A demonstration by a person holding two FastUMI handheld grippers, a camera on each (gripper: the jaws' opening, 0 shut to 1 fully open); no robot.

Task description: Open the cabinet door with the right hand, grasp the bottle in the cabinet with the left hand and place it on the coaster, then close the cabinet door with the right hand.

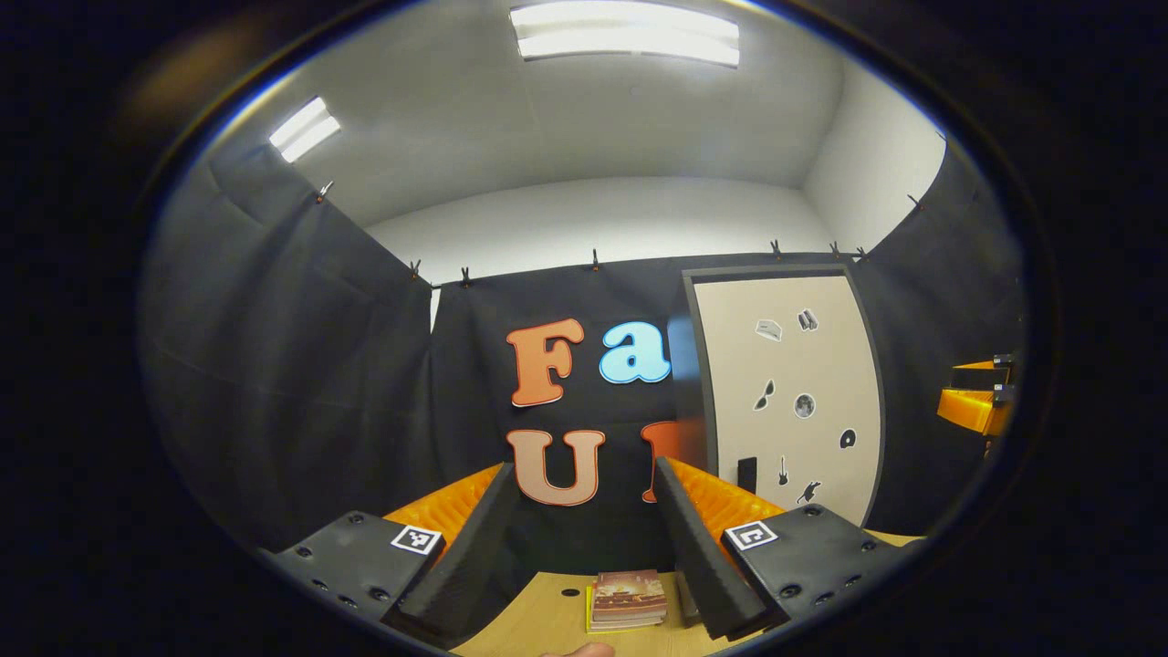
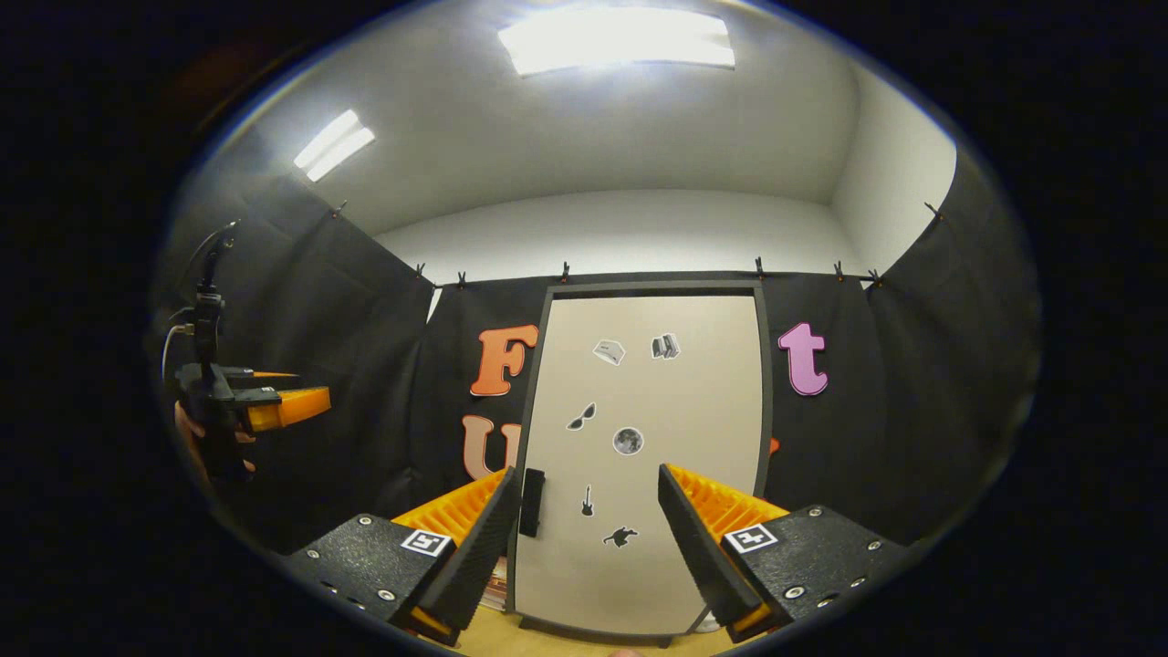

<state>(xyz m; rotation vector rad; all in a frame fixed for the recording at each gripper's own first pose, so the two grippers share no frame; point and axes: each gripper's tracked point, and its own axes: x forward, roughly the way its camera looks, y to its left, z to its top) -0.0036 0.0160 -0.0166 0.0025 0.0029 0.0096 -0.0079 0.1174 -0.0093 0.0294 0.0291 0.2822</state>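
The cabinet (image 2: 648, 383) stands straight ahead in the right gripper view, its pale door (image 2: 680, 511) shut and dotted with small stickers. A black handle (image 2: 532, 502) sits low on the door's left edge, just past my right gripper's left finger. My right gripper (image 2: 587, 472) is open and holds nothing. In the left gripper view the cabinet (image 1: 785, 392) is to the right, with its handle (image 1: 746, 474) low on the door. My left gripper (image 1: 582, 467) is open and holds nothing, pointing at the booth wall. The shut door hides the bottle.
A small stack of books (image 1: 628, 598) lies on the wooden table (image 1: 547, 616) between my left fingers. The right gripper (image 1: 981, 401) appears at the far right of the left gripper view. The left gripper (image 2: 265, 406), held by a hand, appears at the far left of the right gripper view.
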